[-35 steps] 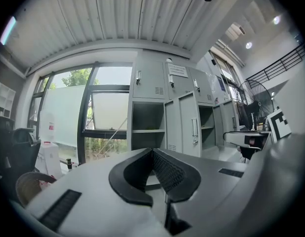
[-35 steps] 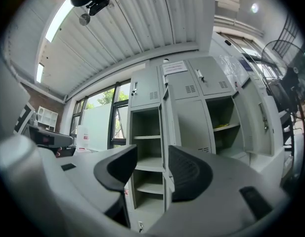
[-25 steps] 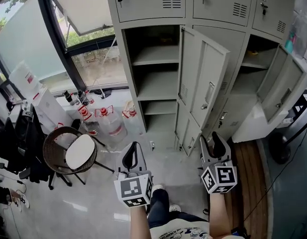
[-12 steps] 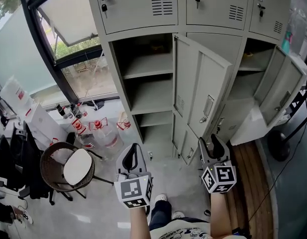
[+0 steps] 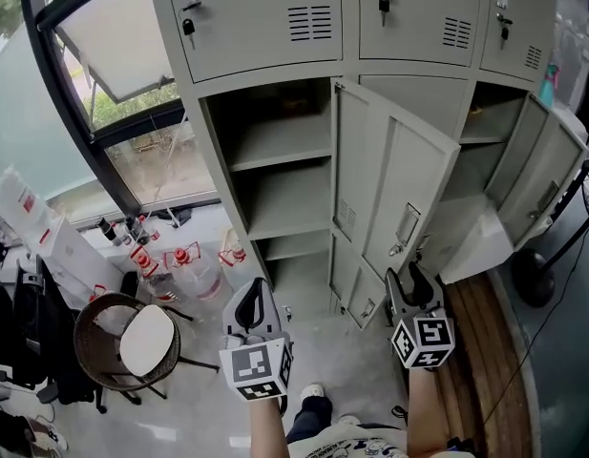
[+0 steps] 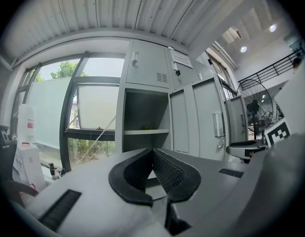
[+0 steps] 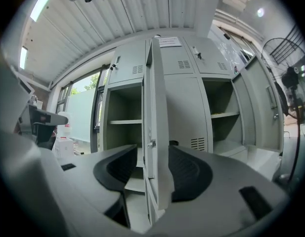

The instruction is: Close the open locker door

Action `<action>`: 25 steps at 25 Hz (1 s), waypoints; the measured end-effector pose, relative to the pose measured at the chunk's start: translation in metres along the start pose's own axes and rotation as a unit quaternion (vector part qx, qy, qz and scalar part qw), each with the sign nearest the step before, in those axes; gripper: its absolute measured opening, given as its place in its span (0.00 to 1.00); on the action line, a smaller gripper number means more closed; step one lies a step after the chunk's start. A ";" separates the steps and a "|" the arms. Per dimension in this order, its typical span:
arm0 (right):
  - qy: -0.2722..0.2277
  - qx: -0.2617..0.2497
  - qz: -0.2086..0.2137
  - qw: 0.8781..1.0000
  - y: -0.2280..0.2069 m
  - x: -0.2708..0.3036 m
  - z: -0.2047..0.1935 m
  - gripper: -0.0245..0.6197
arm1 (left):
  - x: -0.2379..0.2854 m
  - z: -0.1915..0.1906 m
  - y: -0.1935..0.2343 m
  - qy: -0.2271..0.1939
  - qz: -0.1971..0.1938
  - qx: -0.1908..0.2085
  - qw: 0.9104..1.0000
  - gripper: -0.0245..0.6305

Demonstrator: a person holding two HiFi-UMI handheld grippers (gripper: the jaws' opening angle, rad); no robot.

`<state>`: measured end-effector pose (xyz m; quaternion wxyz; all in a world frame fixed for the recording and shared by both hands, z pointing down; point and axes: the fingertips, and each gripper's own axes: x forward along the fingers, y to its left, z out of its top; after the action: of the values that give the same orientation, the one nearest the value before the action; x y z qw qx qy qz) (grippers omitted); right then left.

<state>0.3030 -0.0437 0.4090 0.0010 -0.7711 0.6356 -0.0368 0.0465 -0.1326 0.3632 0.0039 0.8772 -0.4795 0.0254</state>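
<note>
The open locker door [image 5: 389, 189] is grey and tall, swung out toward me from the middle column, with a latch handle [image 5: 406, 227] on its face. My right gripper [image 5: 411, 280] is held just below and in front of the door's lower free corner, open. In the right gripper view the door's edge [image 7: 155, 107] runs straight up between the two jaws of the right gripper [image 7: 154, 157]; whether it touches them I cannot tell. My left gripper [image 5: 253, 303] is shut and empty, out in front of the open shelves [image 5: 280, 194]. The left gripper [image 6: 152, 151] points at those shelves, with the door [image 6: 201, 117] to their right.
A second open door [image 5: 547, 194] hangs out at the far right column. A round chair [image 5: 132, 337] and several bottles [image 5: 179, 260] stand on the floor at the left under the window [image 5: 113, 55]. A black stand [image 5: 533, 275] sits on the right by the wooden strip [image 5: 475, 351].
The lockers have drawn nearer in the head view as the person stepped toward them. Both grippers keep their places in the view, the right one now close under the door's free corner.
</note>
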 end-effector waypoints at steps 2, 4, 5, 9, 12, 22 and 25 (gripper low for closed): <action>0.004 -0.003 -0.003 1.000 -0.003 0.006 -0.002 0.35 | 0.007 -0.001 0.001 0.001 -0.005 -0.001 1.000 0.04; 0.006 -0.003 -0.007 1.000 -0.006 0.011 -0.004 0.35 | 0.013 -0.002 0.002 0.002 -0.009 -0.001 1.000 0.04; 0.008 -0.003 -0.009 1.000 -0.007 0.013 -0.004 0.35 | 0.016 -0.002 0.002 0.003 -0.011 -0.001 1.000 0.04; 0.013 -0.003 -0.006 1.000 -0.006 0.021 -0.008 0.35 | 0.025 -0.005 0.004 0.005 -0.016 -0.002 1.000 0.04; 0.013 -0.005 -0.007 1.000 -0.004 0.023 -0.010 0.34 | 0.029 -0.007 0.005 0.007 -0.017 -0.003 1.000 0.04; 0.010 -0.008 0.020 1.000 0.010 0.017 -0.009 0.18 | 0.029 -0.007 0.008 0.007 -0.016 -0.004 1.000 0.04; 0.015 -0.023 0.051 0.998 0.027 0.014 -0.010 0.17 | 0.026 -0.008 0.009 0.007 -0.014 -0.005 1.000 0.04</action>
<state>0.2782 -0.0626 0.4182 -0.0245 -0.7372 0.6744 -0.0335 0.0533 -0.1592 0.3721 0.0123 0.8835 -0.4673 0.0295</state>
